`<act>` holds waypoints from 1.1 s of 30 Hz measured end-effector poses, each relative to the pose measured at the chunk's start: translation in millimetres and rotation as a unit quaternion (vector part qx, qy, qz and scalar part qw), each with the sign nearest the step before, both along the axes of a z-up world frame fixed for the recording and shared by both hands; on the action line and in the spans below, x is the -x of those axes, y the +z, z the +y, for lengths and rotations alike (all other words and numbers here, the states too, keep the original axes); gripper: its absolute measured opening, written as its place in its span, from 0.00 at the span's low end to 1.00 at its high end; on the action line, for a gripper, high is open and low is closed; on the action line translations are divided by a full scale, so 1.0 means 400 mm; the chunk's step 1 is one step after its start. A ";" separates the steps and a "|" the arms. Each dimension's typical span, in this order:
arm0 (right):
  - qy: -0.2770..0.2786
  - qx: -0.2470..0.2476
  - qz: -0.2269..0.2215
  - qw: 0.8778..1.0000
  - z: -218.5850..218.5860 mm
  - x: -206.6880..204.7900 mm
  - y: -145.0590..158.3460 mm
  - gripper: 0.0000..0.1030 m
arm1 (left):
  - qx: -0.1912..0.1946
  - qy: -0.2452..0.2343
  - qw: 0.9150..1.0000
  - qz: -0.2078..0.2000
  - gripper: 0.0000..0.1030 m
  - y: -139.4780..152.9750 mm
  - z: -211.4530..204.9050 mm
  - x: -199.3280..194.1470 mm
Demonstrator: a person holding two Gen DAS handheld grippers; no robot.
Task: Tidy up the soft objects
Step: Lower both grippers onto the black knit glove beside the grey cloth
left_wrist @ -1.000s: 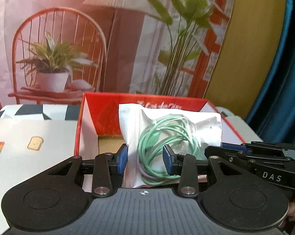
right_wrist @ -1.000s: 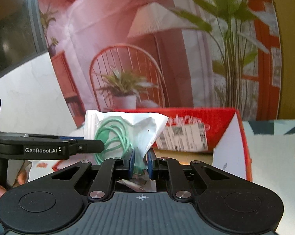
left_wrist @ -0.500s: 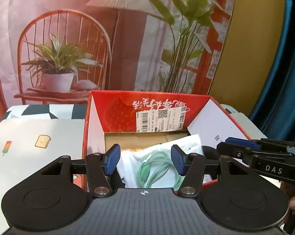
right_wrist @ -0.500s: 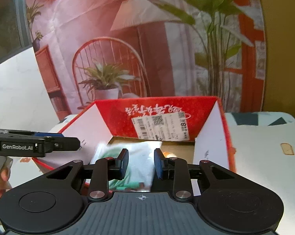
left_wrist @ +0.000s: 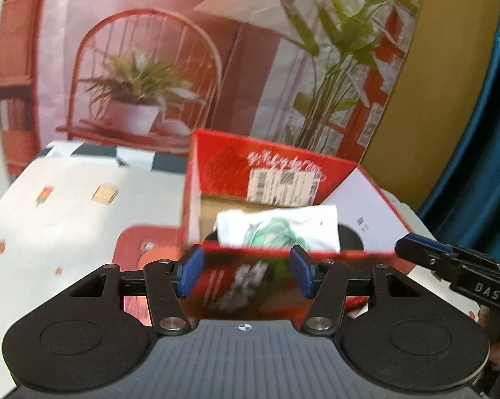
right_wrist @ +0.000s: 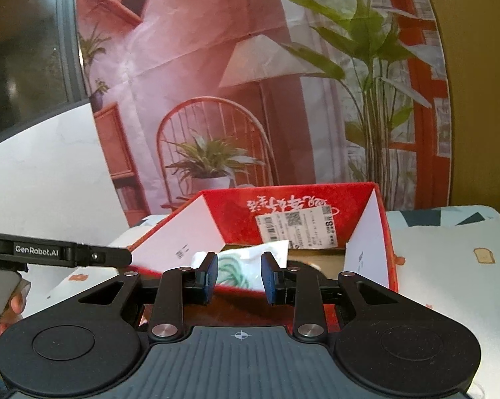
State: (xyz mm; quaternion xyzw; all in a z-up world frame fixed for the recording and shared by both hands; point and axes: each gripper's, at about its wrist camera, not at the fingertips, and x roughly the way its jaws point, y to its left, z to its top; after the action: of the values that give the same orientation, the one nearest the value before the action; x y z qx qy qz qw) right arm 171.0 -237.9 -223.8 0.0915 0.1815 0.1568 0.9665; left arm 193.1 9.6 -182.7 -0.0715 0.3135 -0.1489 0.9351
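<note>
One red cardboard box (left_wrist: 270, 163), flaps open, one shipping label (right_wrist: 296, 224) on its far inner wall. One white plastic bag (left_wrist: 280, 227) with a coiled green cable (right_wrist: 231, 267) lies inside the box, free of both grippers. Left gripper (left_wrist: 246, 274): jaws roughly half open, nothing between them, just short of the box's near edge. Right gripper (right_wrist: 238, 279): narrower gap, also empty. Both jaws have just been opening. One patterned tablecloth (left_wrist: 83, 212) underneath.
</note>
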 end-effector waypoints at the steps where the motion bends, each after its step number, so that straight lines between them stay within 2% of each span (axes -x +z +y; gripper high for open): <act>1: 0.003 -0.002 0.001 1.000 -0.001 0.010 -0.004 0.27 | 0.004 0.005 1.000 0.007 0.58 -0.009 0.004 0.008; 6: 0.001 -0.004 0.038 0.999 -0.002 0.027 -0.054 0.27 | 0.027 0.011 0.999 0.037 0.58 -0.059 0.008 0.028; 16: -0.014 -0.003 0.136 0.991 0.017 0.015 -0.184 0.27 | 0.024 0.001 0.997 0.074 0.58 -0.130 -0.023 0.025; 21: -0.008 0.007 0.159 0.987 0.035 0.006 -0.219 0.28 | 0.028 0.000 0.996 0.089 0.57 -0.157 -0.022 0.034; 27: -0.007 0.018 0.195 0.981 0.054 -0.014 -0.251 0.36 | 0.040 0.004 0.994 0.103 0.58 -0.179 -0.008 0.029; 33: -0.010 0.024 0.207 0.978 0.070 -0.029 -0.265 0.49 | 0.051 0.013 0.992 0.116 0.58 -0.198 0.004 0.029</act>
State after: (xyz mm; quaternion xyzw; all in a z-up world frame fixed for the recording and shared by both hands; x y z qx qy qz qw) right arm 182.7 -210.0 -330.0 0.1001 0.3809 0.1207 0.9112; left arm 181.4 11.0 -261.8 -0.1400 0.4107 -0.1428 0.8896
